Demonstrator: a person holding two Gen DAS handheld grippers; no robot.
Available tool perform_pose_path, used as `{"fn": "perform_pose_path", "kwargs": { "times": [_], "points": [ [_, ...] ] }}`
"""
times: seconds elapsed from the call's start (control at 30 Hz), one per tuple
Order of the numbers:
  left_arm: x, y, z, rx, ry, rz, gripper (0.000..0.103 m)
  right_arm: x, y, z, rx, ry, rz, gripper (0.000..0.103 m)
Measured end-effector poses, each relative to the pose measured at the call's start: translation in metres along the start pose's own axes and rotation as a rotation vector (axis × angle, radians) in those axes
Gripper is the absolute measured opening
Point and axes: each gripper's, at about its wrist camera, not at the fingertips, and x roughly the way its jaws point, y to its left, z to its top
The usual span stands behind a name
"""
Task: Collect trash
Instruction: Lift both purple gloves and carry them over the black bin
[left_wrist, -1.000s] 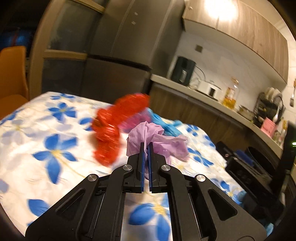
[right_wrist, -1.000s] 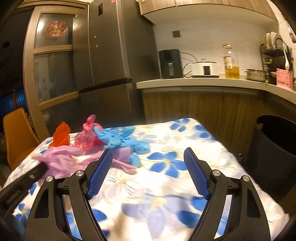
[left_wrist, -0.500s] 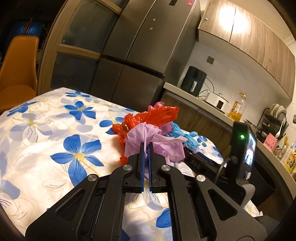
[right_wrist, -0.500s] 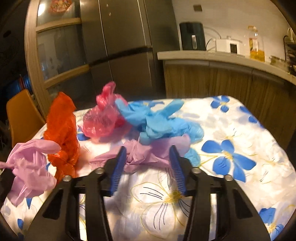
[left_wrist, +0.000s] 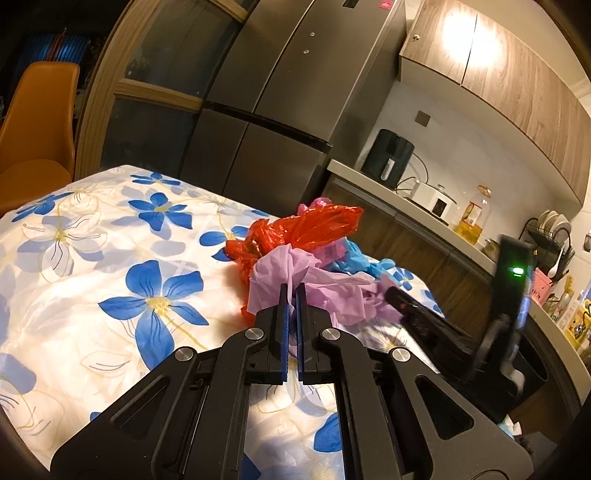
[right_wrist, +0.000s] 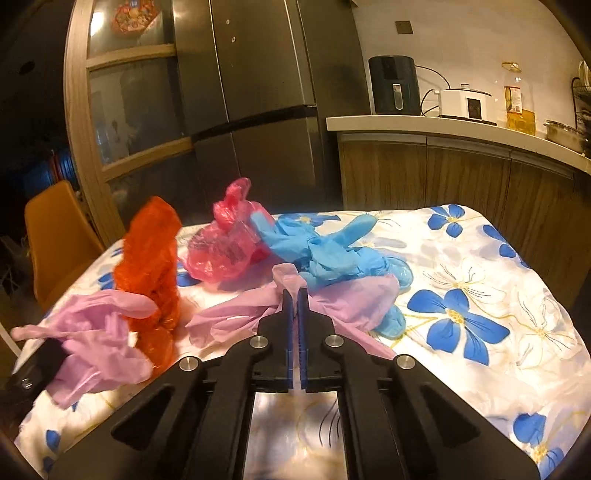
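Observation:
On the flowered tablecloth (right_wrist: 480, 280) lies a heap of trash: a red plastic bag (right_wrist: 147, 251), a pink bag (right_wrist: 221, 247), blue gloves (right_wrist: 325, 247) and purple gloves. My right gripper (right_wrist: 294, 295) is shut on the purple glove (right_wrist: 351, 299) in front of the blue ones. My left gripper (left_wrist: 291, 291) is shut on another purple glove (left_wrist: 280, 269), with the red bag (left_wrist: 306, 229) right behind it. In the right wrist view that glove (right_wrist: 99, 332) hangs from the left gripper (right_wrist: 37, 362) at the lower left. The right gripper (left_wrist: 406, 306) reaches in from the right.
An orange chair (left_wrist: 37, 122) stands at the table's far left. A steel fridge (left_wrist: 288, 92) and a wooden counter (right_wrist: 443, 125) with appliances lie beyond the table. A dark bin (left_wrist: 535, 369) sits low beside the table's right edge.
My right gripper has moved forward to the heap and its jaws have closed from wide open onto the purple glove. My left gripper kept its glove and shifted a little sideways.

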Motion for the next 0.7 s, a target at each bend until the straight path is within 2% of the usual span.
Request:
{"fn": "perform_pose_path", "kwargs": {
  "times": [0.3, 0.5, 0.7],
  "points": [
    [-0.017, -0.013, 0.002, 0.046, -0.013, 0.024, 0.002, -0.073, -0.018, 0.004, 0.005, -0.098, 0.039, 0.002],
    [-0.036, -0.028, 0.005, 0.062, -0.025, 0.009, 0.002, -0.123, -0.030, 0.005, 0.012, -0.165, 0.040, 0.002],
    [-0.048, -0.061, 0.006, 0.114, -0.037, -0.030, 0.002, -0.160, -0.043, 0.006, 0.013, -0.221, 0.018, 0.002]
  ]
}}
